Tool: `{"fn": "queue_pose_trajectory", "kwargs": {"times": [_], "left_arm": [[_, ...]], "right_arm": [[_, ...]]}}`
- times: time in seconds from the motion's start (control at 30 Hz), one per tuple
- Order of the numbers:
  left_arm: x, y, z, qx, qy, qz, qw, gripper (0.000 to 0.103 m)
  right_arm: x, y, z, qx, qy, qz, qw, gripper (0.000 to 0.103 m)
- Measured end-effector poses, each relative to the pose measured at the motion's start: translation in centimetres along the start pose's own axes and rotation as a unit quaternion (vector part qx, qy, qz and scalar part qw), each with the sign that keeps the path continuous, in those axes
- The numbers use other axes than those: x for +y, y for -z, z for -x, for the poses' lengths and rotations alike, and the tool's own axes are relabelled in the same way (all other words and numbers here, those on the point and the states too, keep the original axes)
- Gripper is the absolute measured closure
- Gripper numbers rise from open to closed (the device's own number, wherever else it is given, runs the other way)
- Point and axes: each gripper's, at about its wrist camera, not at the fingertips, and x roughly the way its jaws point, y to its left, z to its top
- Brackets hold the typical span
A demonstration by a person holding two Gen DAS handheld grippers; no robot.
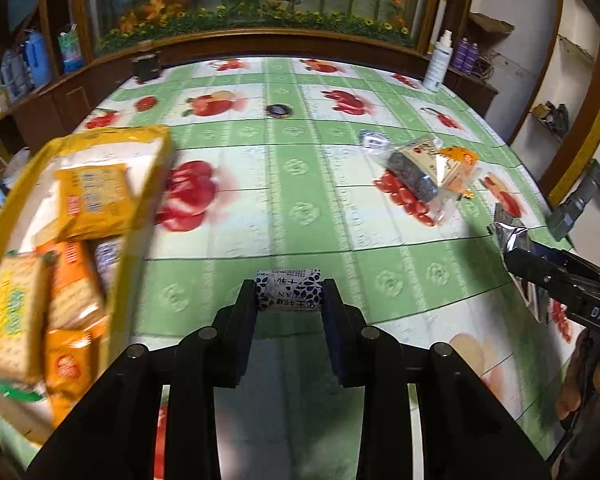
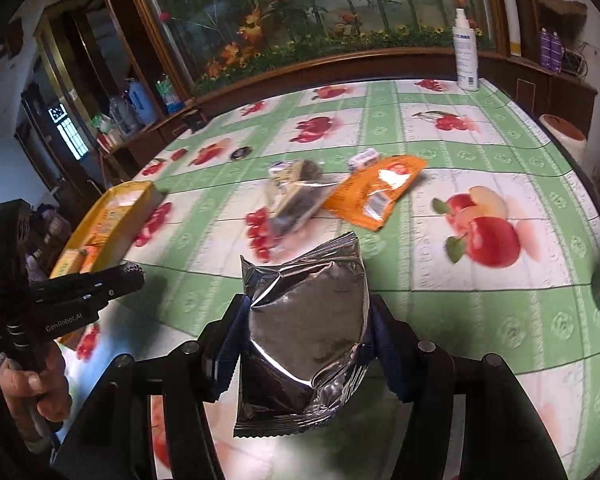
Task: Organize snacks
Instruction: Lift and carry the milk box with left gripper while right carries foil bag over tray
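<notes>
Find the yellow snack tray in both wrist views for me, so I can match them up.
Left wrist: yellow tray fills the left edge, packed with orange and yellow packets.
Right wrist: the tray sits at mid-left, behind the left gripper.
Shared landmark: white spray bottle at the table's far edge.

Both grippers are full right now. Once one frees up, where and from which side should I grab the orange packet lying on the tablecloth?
The orange packet lies flat, its left edge by the clear-wrapped snack. I would come from above on its free right side and pinch across the narrower far end, away from that neighbour. Flat film offers little to bite on, so catching an edge probably works better.
</notes>
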Motion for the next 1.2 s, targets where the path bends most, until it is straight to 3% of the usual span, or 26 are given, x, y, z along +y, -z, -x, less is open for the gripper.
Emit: {"fn": "queue_pose_trajectory", "kwargs": {"times": [0.33,0.63,1.2], "left_arm": [[3.9,1.7,3.1,-0.018,-0.068,0.022,0.9973,0.074],[6.7,2.2,4.7,-0.039,-0.084,0.044,0.9947,0.074],[11.2,2.5,5.0,-0.044,-0.117,0.075,0.9893,0.074]], "right_arm": [[7.5,0.7,-1.2,0.010,-0.064,0.045,0.997,0.042],[11.5,0.6,-1.8,0.016,-0.081,0.075,0.994,0.043],[16.6,0.0,-4.8,0.030,-0.109,0.102,0.988,0.043]]}}
